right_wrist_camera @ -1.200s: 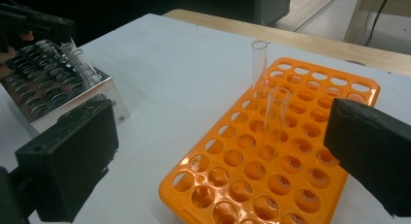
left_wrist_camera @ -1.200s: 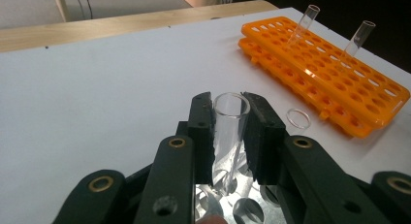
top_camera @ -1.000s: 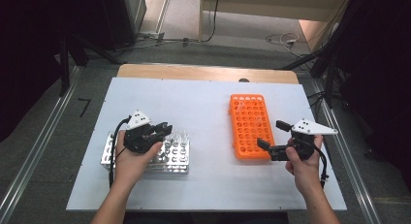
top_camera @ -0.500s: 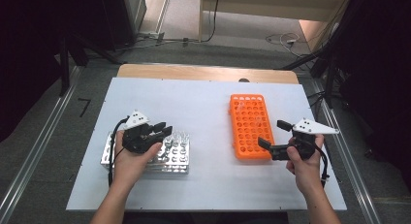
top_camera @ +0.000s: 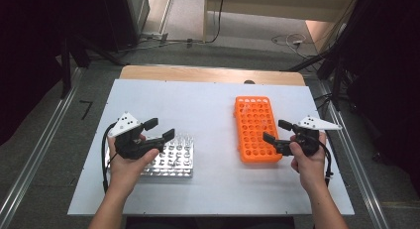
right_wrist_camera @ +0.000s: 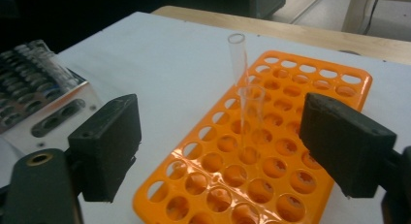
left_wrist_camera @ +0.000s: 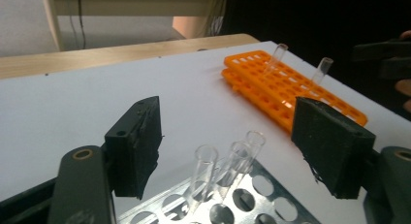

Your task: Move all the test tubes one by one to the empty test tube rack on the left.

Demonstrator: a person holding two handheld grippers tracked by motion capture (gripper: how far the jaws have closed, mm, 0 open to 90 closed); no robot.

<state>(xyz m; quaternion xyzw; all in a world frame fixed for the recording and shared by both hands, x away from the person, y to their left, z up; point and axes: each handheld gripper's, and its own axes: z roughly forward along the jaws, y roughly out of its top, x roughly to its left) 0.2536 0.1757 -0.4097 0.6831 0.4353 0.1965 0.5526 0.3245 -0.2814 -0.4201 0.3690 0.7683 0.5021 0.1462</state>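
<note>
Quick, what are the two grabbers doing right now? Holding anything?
Left gripper: open, just been opening, over the tubes in the metal rack, holding nothing.
Right gripper: open, just been closing, empty, by the orange rack.

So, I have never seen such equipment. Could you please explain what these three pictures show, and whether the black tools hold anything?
A person sits at a white table with a hand-held two-jaw gripper in each hand. The high view looks down from above; the other two come from a camera riding on each gripper. The left gripper hovers over a metal rack of clear glass tubes; its jaws have just been opening, with tubes standing between them, untouched. The right gripper is at an orange rack with two tubes in it; its jaws have just been closing a little, but grip nothing yet.
</note>
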